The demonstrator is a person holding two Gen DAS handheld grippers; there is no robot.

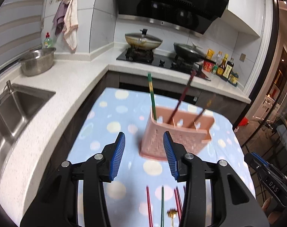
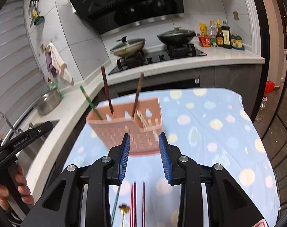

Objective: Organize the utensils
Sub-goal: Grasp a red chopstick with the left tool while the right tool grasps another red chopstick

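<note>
Beside the kitchen counter (image 1: pixel 71 79), both tongs (image 1: pixel 144 155) (image 2: pixel 143 157) hang open and empty over the dotted blue tablecloth (image 2: pixel 209 132).

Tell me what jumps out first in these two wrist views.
A pink utensil holder stands mid-table on the blue polka-dot tablecloth, with a green chopstick and two dark red ones leaning out of it. Both hand-held grippers, left and right, are open and empty just short of it. More loose chopsticks lie on the cloth below the jaws.
</note>
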